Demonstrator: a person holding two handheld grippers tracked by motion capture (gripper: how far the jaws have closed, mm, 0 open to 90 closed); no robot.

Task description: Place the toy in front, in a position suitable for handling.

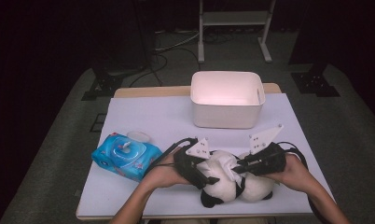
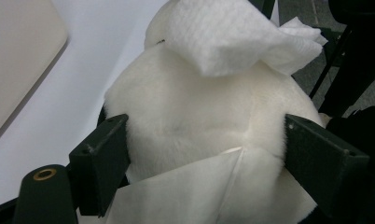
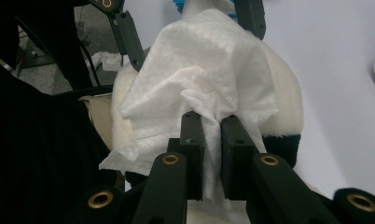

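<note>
Table (image 1: pixel 143 116) under a pale lilac sheet carries everything, with a white plastic bin (image 1: pixel 226 99) standing at its far edge. Nearer the person, at the front of the table, lies a black-and-white plush panda (image 1: pixel 225 184), held between both hands. At the left sits a blue pack of wet wipes (image 1: pixel 125 156), with a round clear lid (image 1: pixel 138 136) just behind it.

Left gripper (image 1: pixel 208 178) grips the panda, its jaws spread wide and pressed into the white fur on either side, as the left gripper view shows (image 2: pixel 202 135). Right gripper (image 3: pixel 211 122) is clenched on a white wipe (image 3: pixel 199 74), which drapes over the panda's white fur.
</note>
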